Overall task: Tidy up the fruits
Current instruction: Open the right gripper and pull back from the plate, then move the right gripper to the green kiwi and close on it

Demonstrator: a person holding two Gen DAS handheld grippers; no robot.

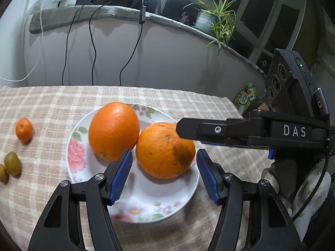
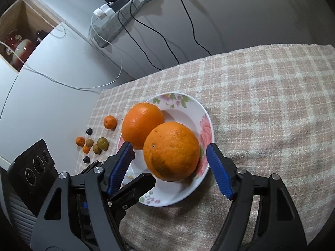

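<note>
Two big oranges lie touching on a white floral plate (image 1: 134, 198) (image 2: 167, 196). The smooth orange (image 1: 114, 129) (image 2: 142, 123) is at the far left; the blemished orange (image 1: 165, 150) (image 2: 171, 152) is nearer. My left gripper (image 1: 164, 153) is open, its blue pads just short of the blemished orange's sides. My right gripper (image 2: 170, 146) is open too, straddling the same orange with a gap at each pad. One of its fingers (image 1: 188, 128) reaches in from the right over that orange. A small mandarin (image 1: 24, 129) (image 2: 110, 122) sits left of the plate.
Several small green, orange and dark fruits (image 2: 94, 144) are clustered on the checked tablecloth (image 2: 261, 104) left of the plate. Cables hang down the wall behind the table. A potted plant (image 1: 211, 21) stands on the sill, and a green packet (image 1: 247, 96) is off the table's far right corner.
</note>
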